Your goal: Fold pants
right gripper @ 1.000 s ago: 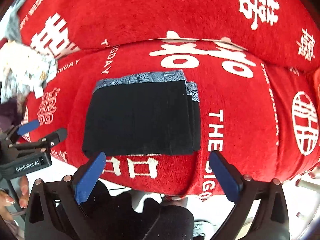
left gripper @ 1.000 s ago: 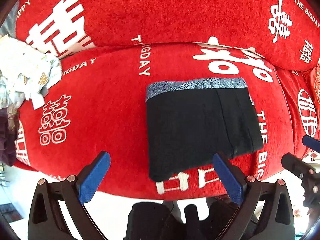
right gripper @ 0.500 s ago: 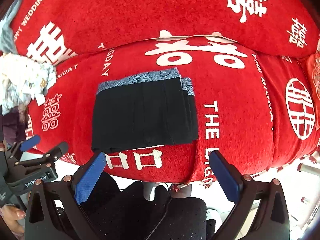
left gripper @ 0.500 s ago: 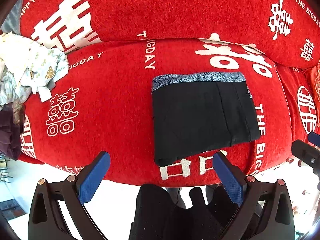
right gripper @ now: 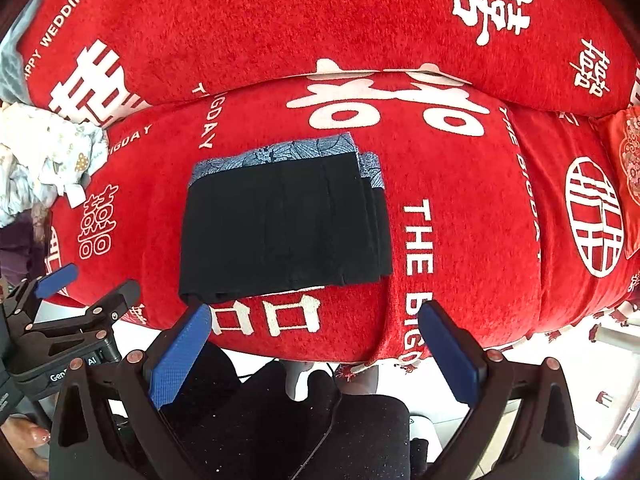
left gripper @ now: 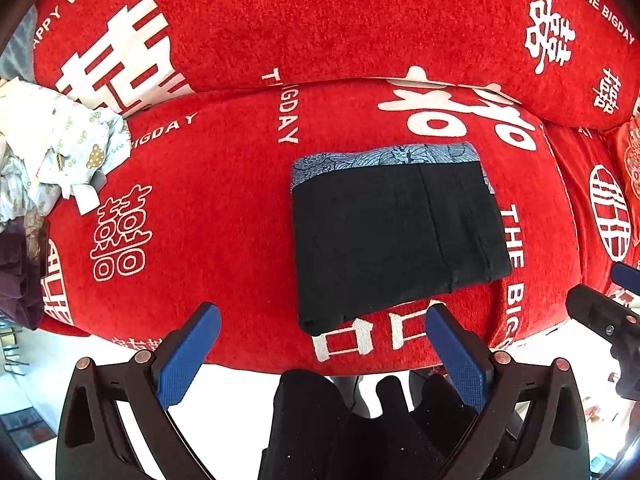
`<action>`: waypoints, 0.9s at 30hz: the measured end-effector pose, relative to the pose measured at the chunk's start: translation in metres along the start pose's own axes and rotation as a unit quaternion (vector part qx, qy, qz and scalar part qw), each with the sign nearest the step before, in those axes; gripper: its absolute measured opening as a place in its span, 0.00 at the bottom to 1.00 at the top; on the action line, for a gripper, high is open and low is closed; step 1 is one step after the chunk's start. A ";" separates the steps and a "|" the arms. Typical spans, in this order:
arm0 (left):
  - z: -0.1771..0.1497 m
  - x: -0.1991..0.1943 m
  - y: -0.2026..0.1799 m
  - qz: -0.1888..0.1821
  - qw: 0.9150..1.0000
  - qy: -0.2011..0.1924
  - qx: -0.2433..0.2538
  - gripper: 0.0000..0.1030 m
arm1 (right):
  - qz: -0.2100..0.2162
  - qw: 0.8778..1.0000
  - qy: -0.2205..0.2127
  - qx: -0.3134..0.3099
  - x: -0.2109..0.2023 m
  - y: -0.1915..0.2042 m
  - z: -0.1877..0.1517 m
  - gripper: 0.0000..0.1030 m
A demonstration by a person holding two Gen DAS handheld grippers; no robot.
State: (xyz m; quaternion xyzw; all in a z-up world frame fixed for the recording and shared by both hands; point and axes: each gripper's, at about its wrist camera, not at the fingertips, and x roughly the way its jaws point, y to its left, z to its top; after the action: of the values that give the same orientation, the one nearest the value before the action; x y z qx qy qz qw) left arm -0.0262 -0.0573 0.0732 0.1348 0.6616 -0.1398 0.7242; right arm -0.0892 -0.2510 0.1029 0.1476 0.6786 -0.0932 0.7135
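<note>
Black pants [left gripper: 392, 236] with a grey patterned waistband lie folded into a flat rectangle on the red sofa seat [left gripper: 208, 208]; the right wrist view shows the same pants [right gripper: 284, 228] with stacked layers at their right edge. My left gripper [left gripper: 320, 344] is open, held off the seat's front edge, nothing between its blue pads. My right gripper [right gripper: 316, 344] is open too, just in front of the pants' near edge. Each gripper shows in the other's view: the right gripper [left gripper: 608, 312] at the right, the left gripper [right gripper: 60, 312] at the left.
A pile of pale printed cloth [left gripper: 52, 148] and a dark purple garment [left gripper: 16, 276] sit at the sofa's left end. The red backrest [left gripper: 320, 20] rises behind the seat. A person's dark-clad legs [right gripper: 288, 420] and white floor are below; a hand [right gripper: 24, 440] holds the left gripper.
Both grippers drew back from the sofa and then eased slightly closer again. The folded pants stayed in place. Both grippers remained open.
</note>
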 end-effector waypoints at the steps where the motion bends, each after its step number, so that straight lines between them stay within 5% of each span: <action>1: 0.000 0.000 0.000 0.000 1.000 0.000 0.001 1.00 | -0.002 1.000 0.000 -0.001 0.000 0.001 0.000 1.00; 27: -0.001 0.002 -0.002 0.001 1.000 0.004 0.010 1.00 | -0.019 1.000 0.000 -0.016 0.004 0.008 0.005 1.00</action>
State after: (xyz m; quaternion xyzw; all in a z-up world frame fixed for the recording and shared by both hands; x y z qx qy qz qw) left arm -0.0272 -0.0588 0.0712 0.1433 0.6627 -0.1448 0.7207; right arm -0.0813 -0.2451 0.0993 0.1232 0.6827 -0.0964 0.7138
